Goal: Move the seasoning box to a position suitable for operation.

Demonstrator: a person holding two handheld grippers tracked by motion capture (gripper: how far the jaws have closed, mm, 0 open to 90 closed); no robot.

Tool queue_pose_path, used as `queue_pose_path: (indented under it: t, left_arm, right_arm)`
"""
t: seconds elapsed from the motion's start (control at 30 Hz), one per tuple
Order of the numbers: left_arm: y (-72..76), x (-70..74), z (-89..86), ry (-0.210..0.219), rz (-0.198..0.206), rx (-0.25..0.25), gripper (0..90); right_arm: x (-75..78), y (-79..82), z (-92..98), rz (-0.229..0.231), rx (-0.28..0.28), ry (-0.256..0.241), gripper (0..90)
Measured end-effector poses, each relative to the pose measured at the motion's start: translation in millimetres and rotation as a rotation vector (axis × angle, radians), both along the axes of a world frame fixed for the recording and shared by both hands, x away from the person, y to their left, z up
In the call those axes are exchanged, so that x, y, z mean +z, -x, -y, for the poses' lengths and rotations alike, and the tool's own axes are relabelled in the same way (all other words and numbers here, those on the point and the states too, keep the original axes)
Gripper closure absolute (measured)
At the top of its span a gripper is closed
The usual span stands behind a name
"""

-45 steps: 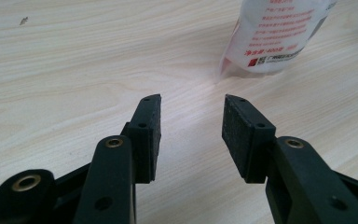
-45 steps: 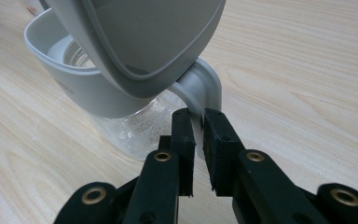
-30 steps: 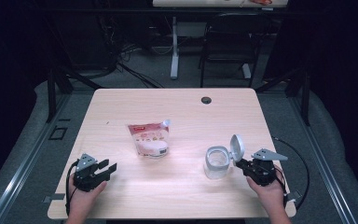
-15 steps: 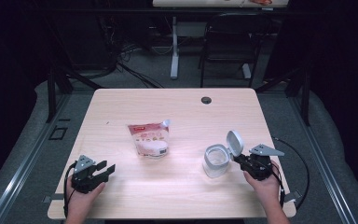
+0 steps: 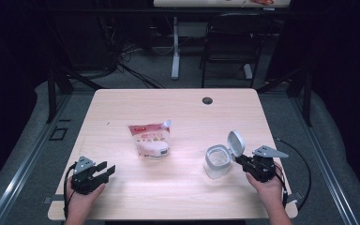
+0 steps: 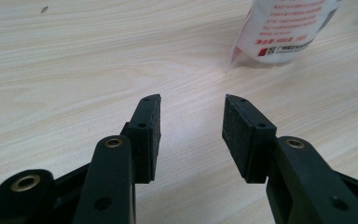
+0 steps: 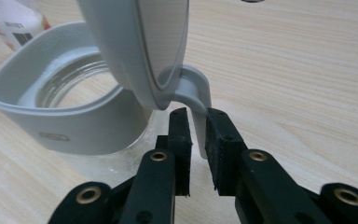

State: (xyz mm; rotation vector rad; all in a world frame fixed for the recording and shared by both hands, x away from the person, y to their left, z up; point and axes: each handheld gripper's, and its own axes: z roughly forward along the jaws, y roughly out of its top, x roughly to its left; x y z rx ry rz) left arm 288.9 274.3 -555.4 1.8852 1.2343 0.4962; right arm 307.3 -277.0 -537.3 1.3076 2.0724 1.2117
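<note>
Two jaws of the right gripper [image 7: 193,116] pinch the jar [image 5: 216,161] lid's tab [image 7: 196,100]; I'd swing it gently, while the left gripper [image 6: 191,105], near the table's [image 5: 178,108] front-left corner, gapes empty.

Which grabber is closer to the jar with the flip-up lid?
The right gripper: it pinches the tab by the lid hinge of the jar. The left gripper sits open far across the table, past the pouch.
</note>
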Motion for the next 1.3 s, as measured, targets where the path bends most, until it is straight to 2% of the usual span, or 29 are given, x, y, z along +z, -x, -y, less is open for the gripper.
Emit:
queue_pose_path:
  t: [0.13,0.2,0.43,0.5,0.57,0.67,0.73,0.87,1.07,1.2,1.23,1.3]
  left_arm:
    - [0.2,1.2,1.0,0.009,-0.001,0.01,57.0]
    - [1.2,3.2,1.8,0.009,0.002,0.01,57.0]
    - [-0.2,8.0,8.5,0.009,-0.012,-0.046,57.0]
    - [-0.5,11.5,10.4,0.004,-0.002,-0.056,56.6]
    - [-2.8,16.8,12.5,0.019,-0.002,-0.069,56.7]
    - [-6.9,29.1,16.3,0.02,0.02,-0.073,56.6]
    - [-9.6,37.7,19.4,0.05,0.032,-0.084,56.7]
    - [-21.0,52.2,25.8,0.079,0.037,-0.099,56.7]
    - [-35.4,62.4,34.2,0.087,0.054,-0.094,56.7]
    - [-40.5,71.3,37.4,0.095,0.067,-0.12,55.8]
    - [-42.2,73.5,38.3,0.094,0.069,-0.129,54.6]
    - [-45.0,78.1,40.0,0.085,0.076,-0.134,53.3]
  right_arm:
    - [2.9,6.4,2.8,0.012,0.008,0.002,76.3]
    - [5.6,11.4,5.7,0.024,0.004,-0.019,72.7]
    - [10.0,17.7,9.3,0.039,-0.007,-0.016,66.8]
    - [9.4,18.1,9.2,0.04,-0.011,-0.015,65.5]
    - [9.4,18.8,9.1,0.037,-0.019,-0.013,63.9]
    - [10.9,21.5,9.0,0.037,-0.024,-0.009,61.1]
    - [11.7,22.8,8.3,0.046,-0.032,-0.01,59.4]
    - [12.6,24.8,8.5,0.051,-0.04,-0.017,56.3]
    - [10.4,34.8,12.7,0.044,-0.039,-0.033,56.2]
    - [10.8,37.4,16.4,0.041,-0.046,-0.034,55.6]
    - [9.2,36.8,16.6,0.039,-0.048,-0.051,55.3]
    - [8.4,36.7,16.8,0.034,-0.045,-0.045,55.1]
